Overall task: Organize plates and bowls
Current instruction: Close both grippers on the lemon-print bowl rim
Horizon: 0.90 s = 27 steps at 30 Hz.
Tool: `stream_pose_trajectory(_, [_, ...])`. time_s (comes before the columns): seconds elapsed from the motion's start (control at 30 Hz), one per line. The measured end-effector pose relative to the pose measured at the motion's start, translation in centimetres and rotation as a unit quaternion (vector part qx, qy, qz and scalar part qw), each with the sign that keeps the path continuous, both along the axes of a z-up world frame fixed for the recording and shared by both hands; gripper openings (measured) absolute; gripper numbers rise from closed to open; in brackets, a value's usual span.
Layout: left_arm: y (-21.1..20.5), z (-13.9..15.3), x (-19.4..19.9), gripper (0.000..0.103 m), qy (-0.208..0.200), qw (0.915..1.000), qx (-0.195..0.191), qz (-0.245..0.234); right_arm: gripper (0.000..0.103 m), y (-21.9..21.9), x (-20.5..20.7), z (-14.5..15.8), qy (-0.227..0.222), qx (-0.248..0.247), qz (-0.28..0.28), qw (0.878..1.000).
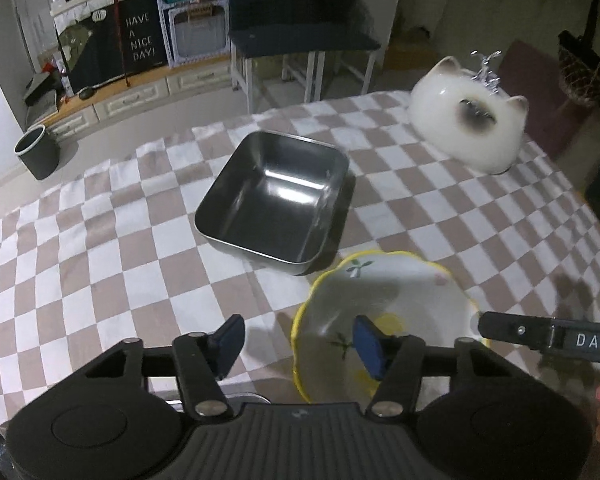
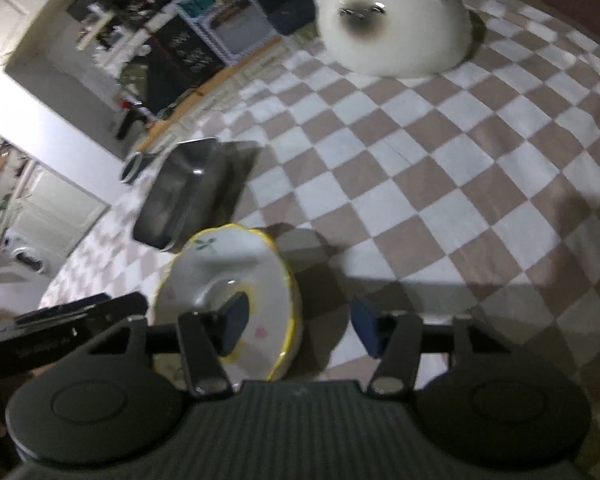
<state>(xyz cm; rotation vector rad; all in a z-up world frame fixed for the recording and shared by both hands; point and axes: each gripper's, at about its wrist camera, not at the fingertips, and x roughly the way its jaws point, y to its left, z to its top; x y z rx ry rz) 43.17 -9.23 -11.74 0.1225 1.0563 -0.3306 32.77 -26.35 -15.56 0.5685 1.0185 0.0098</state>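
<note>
A checkered cloth [image 1: 100,248] covers the table, and three dishes sit on it. A white plate with a wavy yellow rim [image 1: 384,304] lies near the table's near edge, painted with small green sprigs and a yellow patch at its centre. Just beyond it, almost touching its rim, stands a dark square metal bowl [image 1: 276,204], upright and empty. Well apart from both, toward the far right corner, a white cat-shaped bowl [image 1: 468,120] lies upside down on the cloth.

The left gripper [image 1: 300,348] hangs over the plate's left rim with its fingers about half apart: one blue pad is over the plate's inside, the other over the cloth outside, neither pressing on it. The right gripper [image 2: 300,328] straddles the opposite rim the same way, fingers half apart, one pad above the plate's centre, the other above the cloth. The plate rests flat, gripped by neither
</note>
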Motion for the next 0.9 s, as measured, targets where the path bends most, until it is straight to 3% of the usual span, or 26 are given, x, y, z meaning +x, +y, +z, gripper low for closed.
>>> stream_pose_trajectory(0.13, [0.0, -1.2, 0.9, 0.049, 0.020, 0.9998, 0.005, -0.006, 0.053, -0.3, 0.9, -1.3, 0.016, 0.018, -0.007, 1.000])
stream_pose_trajectory(0.27, [0.1, -2.6, 1.6, 0.040, 0.040, 0.9991, 0.011, -0.007, 0.030, -0.2, 1.1, -1.7, 0.009, 0.011, 0.006, 1.000])
stream_pose_trajectory(0.37, [0.0, -3.4, 1.7, 0.033, 0.049, 0.9987, 0.014, -0.008, 0.020, -0.3, 1.1, -2.0, 0.016, 0.023, 0.009, 1.000])
stream_pose_trajectory(0.53, [-0.3, -3.9, 1.5, 0.030, 0.052, 0.9983, 0.017, -0.020, 0.019, 0.4, 1.2, -2.2, 0.025, 0.015, 0.033, 0.999])
stream_pose_trajectory(0.63, [-0.7, -4.2, 1.4, 0.023, 0.056, 0.9978, 0.016, -0.030, 0.019, 0.9, 1.2, -2.6, 0.038, 0.020, 0.042, 0.998])
stream_pose_trajectory(0.67, [-0.8, -4.2, 1.3, 0.016, 0.056, 0.9977, 0.014, -0.035, 0.019, 1.0, 1.2, -2.9, 0.044, 0.028, 0.042, 0.998])
stream_pose_trajectory(0.9, [-1.8, -4.3, 0.6, 0.016, 0.044, 0.9976, 0.035, -0.042, 0.016, 1.5, 1.5, -3.0, 0.049, 0.023, 0.047, 0.997])
